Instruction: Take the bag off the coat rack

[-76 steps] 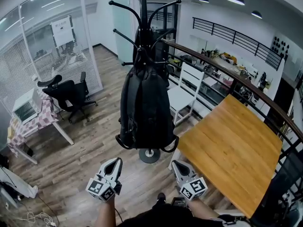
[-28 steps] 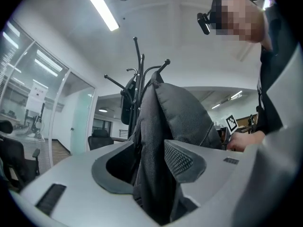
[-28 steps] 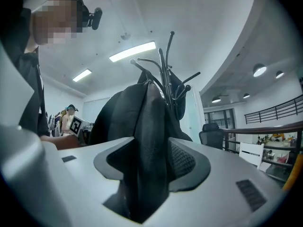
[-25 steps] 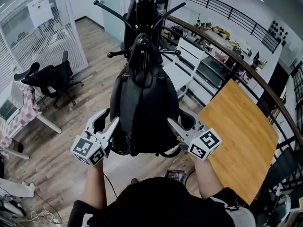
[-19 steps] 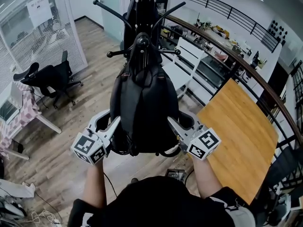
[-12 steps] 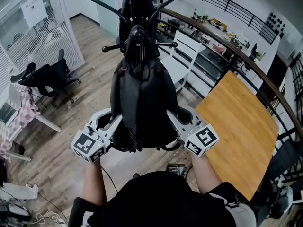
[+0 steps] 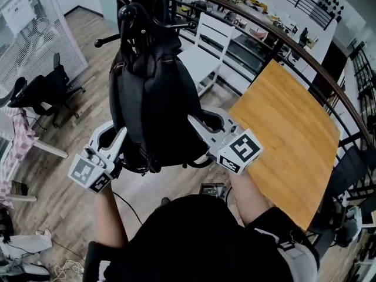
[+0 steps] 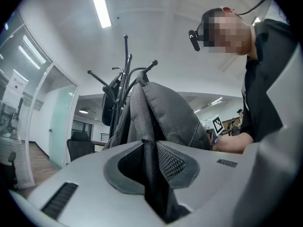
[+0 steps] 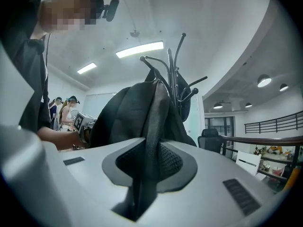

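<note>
A black backpack (image 7: 154, 96) hangs from the top of a black coat rack (image 7: 130, 9). My left gripper (image 7: 121, 135) is at the bag's lower left side and my right gripper (image 7: 195, 124) at its lower right. Both pairs of jaws have just been closing, with bag fabric between them. In the left gripper view the left gripper (image 8: 150, 151) pinches a dark fold of the backpack (image 8: 166, 111), and the coat rack (image 8: 125, 72) rises behind. In the right gripper view the right gripper (image 9: 147, 161) clamps a strap-like fold of the backpack (image 9: 133, 112) under the coat rack (image 9: 177, 66).
A wooden table (image 7: 286, 135) stands close on the right, with a curved railing (image 7: 276, 35) behind it. A white chair (image 7: 207, 39) sits past the rack. A black office chair (image 7: 40, 91) and a desk are at the left. Other people (image 9: 70, 109) stand in the distance.
Both grippers rose from low in front of the rack to the bag's two sides, and their jaws closed onto its fabric. The bag and rack now sit further left in the head view.
</note>
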Action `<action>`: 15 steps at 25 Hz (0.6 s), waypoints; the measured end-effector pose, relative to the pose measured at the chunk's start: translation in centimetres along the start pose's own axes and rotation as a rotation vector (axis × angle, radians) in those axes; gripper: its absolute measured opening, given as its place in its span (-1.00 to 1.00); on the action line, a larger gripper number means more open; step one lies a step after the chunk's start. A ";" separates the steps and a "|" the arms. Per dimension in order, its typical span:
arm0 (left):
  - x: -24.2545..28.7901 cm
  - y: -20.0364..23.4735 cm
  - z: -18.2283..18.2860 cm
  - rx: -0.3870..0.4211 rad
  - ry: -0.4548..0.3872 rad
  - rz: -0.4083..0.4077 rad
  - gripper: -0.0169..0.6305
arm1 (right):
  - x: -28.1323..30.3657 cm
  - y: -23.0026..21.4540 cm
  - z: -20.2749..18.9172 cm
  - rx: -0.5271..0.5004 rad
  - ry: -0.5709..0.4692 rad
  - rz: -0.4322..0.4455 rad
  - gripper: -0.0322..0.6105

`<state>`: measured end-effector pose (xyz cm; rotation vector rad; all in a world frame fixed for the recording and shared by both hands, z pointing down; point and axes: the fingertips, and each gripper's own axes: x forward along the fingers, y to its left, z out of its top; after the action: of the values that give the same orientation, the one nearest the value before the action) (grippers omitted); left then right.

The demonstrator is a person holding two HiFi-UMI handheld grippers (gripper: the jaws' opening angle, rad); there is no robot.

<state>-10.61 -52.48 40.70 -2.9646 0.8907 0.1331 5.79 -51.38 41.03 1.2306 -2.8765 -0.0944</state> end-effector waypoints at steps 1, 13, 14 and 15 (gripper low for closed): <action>0.0 0.0 0.0 0.003 -0.002 0.016 -0.73 | 0.0 0.0 0.0 0.009 0.000 -0.002 -0.65; -0.1 -0.3 0.7 -0.140 -0.072 0.106 -0.78 | -1.4 -0.1 0.7 0.129 -0.120 -0.038 -0.72; 0.1 -0.5 0.9 -0.140 -0.070 0.108 -0.79 | -1.7 -0.1 0.9 0.127 -0.125 -0.031 -0.73; 0.2 -0.6 1.1 -0.141 -0.067 0.113 -0.79 | -1.8 -0.1 1.2 0.117 -0.130 -0.028 -0.74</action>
<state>-10.18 -52.05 39.57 -3.0154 1.0830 0.3101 7.07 -50.09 39.83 1.3314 -3.0151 -0.0060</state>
